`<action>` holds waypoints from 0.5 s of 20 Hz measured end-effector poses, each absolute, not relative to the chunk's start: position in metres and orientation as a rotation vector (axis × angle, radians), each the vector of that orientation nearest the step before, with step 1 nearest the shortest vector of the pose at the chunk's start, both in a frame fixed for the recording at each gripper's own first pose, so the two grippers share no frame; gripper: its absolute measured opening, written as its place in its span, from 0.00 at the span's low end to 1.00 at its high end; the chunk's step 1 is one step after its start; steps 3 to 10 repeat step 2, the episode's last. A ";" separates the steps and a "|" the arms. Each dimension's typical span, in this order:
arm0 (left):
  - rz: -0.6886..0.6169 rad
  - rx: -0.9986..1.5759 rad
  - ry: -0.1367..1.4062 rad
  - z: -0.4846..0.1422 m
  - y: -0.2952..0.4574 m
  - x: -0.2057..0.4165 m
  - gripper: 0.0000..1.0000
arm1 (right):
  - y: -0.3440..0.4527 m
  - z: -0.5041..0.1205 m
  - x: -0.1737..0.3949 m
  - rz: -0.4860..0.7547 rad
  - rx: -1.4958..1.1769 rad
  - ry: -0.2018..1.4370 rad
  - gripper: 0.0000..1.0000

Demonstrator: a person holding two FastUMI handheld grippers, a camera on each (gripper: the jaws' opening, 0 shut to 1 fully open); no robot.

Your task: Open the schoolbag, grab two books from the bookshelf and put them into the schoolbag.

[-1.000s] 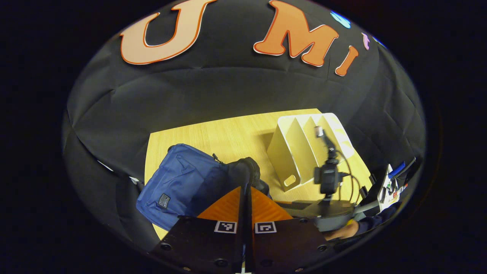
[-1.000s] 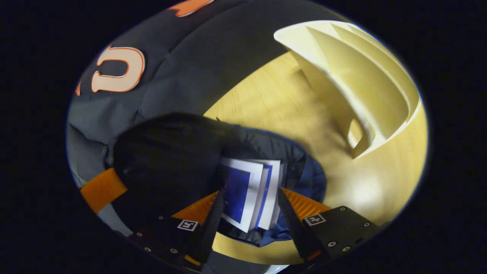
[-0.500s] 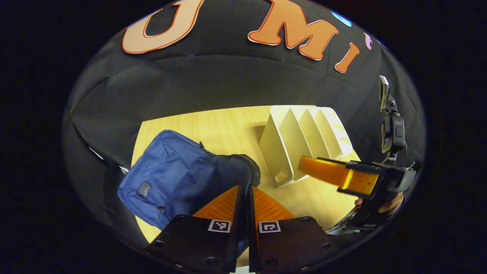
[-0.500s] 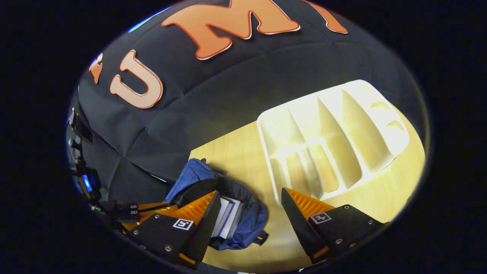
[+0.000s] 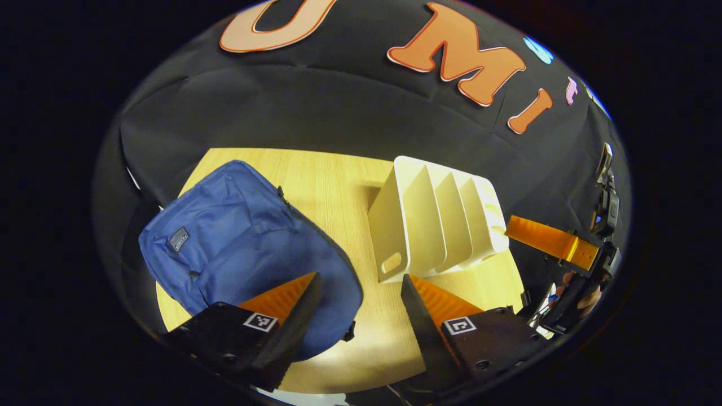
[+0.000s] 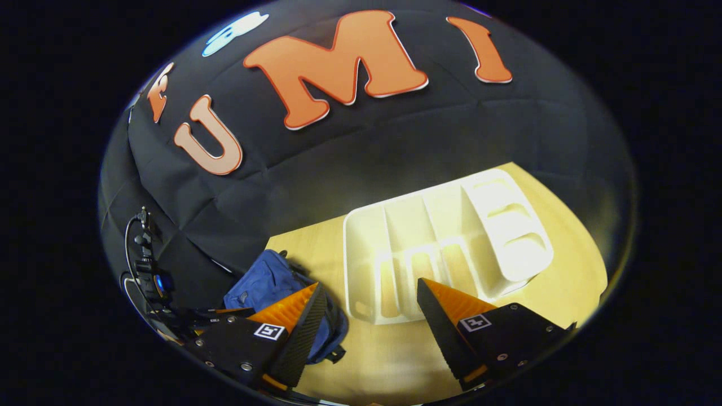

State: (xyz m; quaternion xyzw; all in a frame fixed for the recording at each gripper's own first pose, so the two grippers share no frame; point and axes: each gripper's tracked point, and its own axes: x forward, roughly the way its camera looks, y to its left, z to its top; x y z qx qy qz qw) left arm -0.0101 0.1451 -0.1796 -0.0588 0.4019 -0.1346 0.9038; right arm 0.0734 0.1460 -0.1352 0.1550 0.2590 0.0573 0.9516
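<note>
My left gripper (image 5: 361,287) hangs above the bench (image 5: 338,186) with its jaws spread and nothing between them. My right gripper (image 6: 369,293) is likewise parted and empty over the front of the white bookshelf (image 6: 445,242). The blue schoolbag (image 5: 242,248) lies flat on the bench's left side, just beside the bookshelf, whose slots I see bare. I can make out no books.

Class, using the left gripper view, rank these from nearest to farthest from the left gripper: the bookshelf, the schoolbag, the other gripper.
1. schoolbag, by the left finger of the left gripper.
2. bookshelf, ahead, slightly right.
3. right gripper, far right edge.
</note>
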 end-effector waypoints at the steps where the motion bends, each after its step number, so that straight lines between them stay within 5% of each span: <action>1: -0.273 -0.120 0.803 -0.173 0.137 -0.008 0.92 | 0.136 -0.129 0.073 0.107 0.295 0.499 0.97; 10: -0.267 -0.112 0.772 -0.167 0.129 -0.006 0.93 | 0.125 -0.122 0.073 0.094 0.271 0.471 0.97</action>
